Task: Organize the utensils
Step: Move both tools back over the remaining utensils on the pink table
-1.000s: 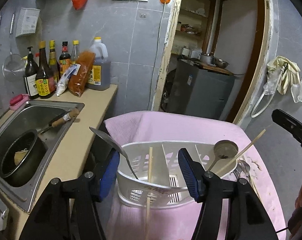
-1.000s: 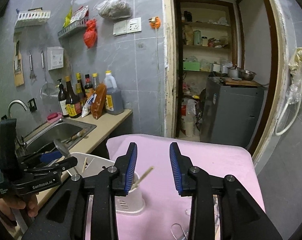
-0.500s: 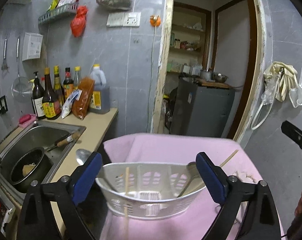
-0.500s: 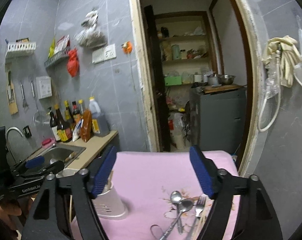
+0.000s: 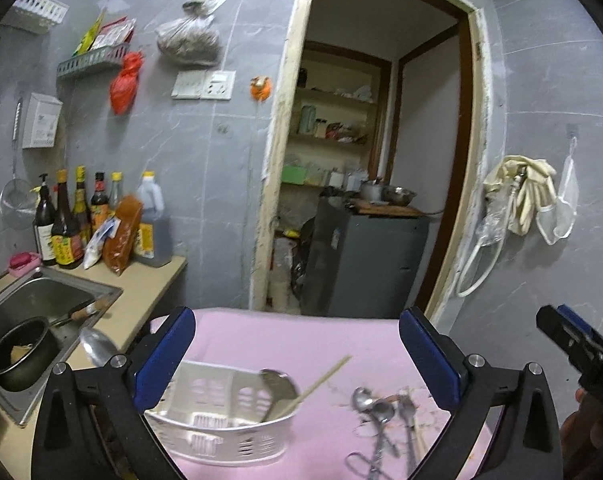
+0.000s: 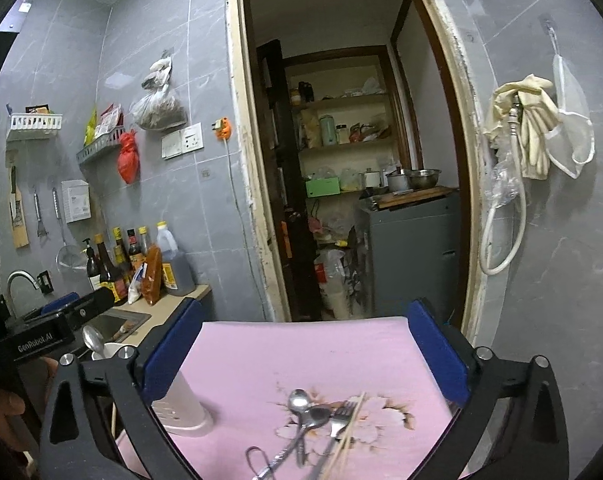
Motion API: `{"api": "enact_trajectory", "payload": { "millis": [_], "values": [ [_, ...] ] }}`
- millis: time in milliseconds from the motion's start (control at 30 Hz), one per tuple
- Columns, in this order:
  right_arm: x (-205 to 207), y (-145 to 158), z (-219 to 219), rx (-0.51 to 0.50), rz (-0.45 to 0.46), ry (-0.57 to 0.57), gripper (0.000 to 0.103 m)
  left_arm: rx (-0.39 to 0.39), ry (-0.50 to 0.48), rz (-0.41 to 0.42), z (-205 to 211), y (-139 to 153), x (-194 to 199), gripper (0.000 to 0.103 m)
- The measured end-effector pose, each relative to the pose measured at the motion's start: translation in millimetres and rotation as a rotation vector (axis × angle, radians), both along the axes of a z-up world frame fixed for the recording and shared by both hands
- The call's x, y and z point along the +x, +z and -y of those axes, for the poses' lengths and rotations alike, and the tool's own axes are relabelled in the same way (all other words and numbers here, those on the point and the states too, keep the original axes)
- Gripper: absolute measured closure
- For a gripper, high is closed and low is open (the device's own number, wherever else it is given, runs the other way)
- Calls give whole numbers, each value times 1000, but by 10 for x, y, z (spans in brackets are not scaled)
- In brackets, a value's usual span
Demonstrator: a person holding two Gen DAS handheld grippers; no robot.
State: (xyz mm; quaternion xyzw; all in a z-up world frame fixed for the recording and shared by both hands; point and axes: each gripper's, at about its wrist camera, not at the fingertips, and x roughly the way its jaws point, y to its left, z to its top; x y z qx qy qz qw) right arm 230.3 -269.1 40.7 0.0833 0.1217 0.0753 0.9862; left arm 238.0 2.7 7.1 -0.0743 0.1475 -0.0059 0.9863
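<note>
Steel spoons (image 6: pixel 301 404) lie ahead between the opening, empty jaws of the right gripper (image 6: pixel 307 356); the operator should close on one handle only.

cloth (image 6: pixel 301 356): pink, I see a floral print near the cutlery
caddy (image 5: pixel 229 436): white, slotted
cutlery (image 6: pixel 313 420): silver
chopstick (image 5: pixel 325 376): pale wood
pads (image 5: pixel 165 360): blue
wall tiles (image 5: pixel 205 152): grey, marbled

The white caddy (image 5: pixel 221 436) is partly hidden behind the left tool's finger (image 5: pixel 163 364). The loose cutlery (image 5: pixel 381 424) is blurred, its handles cut off by the bottom edge. The pantry shelves' (image 6: pixel 341 128) items are too small to tell.
</note>
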Motion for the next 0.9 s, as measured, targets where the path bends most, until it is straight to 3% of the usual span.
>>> {"api": "enact_trajectory", "payload": {
  "millis": [267,467,900],
  "values": [
    [2,-108,275,-14,-1,1,2,36,-13,38,430,-46,-45,0],
    [98,-325,402,-16,-56,10,2,59,9,34,695,-208,-99,0],
    [490,-1060,598,-19,-305,73,4,44,-7,-190,889,-845,34,0]
  ]
}}
